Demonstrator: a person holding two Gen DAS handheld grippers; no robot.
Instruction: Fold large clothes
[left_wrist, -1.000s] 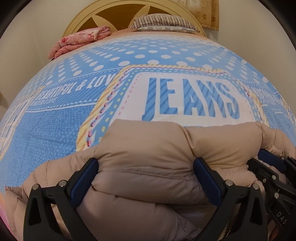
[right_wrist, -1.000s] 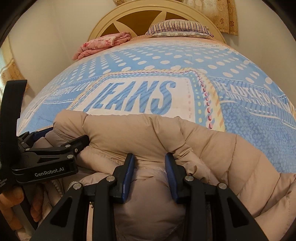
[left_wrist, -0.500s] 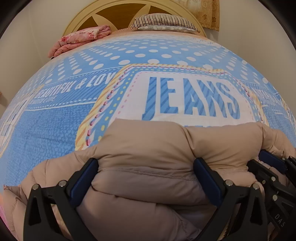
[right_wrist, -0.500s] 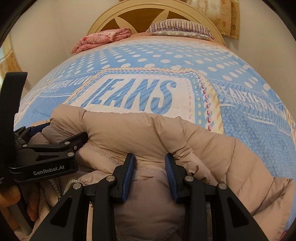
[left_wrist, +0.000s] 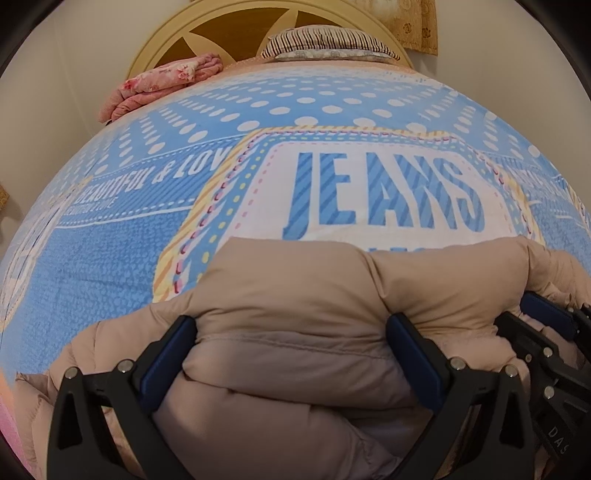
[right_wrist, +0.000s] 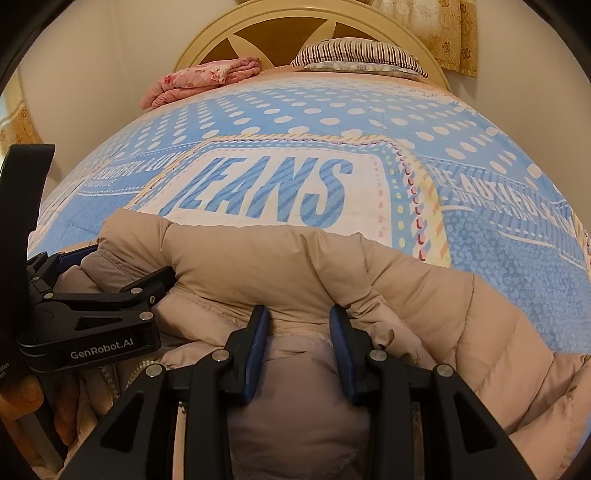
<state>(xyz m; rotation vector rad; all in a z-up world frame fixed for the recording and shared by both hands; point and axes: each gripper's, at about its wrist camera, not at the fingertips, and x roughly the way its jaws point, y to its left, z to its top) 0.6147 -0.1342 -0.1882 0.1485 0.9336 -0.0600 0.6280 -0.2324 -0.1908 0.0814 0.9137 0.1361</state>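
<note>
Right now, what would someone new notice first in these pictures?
First, the blue bedspread with big JEANS lettering across its middle. In front, a puffy beige down jacket lies bunched at the near edge, with the left gripper and right gripper each clamped on a fold of it.

on the bed cover (left_wrist: 110, 266), at the near edge, lies the puffy jacket (left_wrist: 295, 314), folded over itself. into its near fold reach the left gripper (left_wrist: 291, 347) and, just to the right of it, the right gripper (right_wrist: 298, 332), each with a bulge of the jacket between the fingers. far behind, before the headboard (right_wrist: 280, 33), lie a folded blanket (right_wrist: 203, 79) on the left and a pillow (right_wrist: 358, 55) on the right.
</note>
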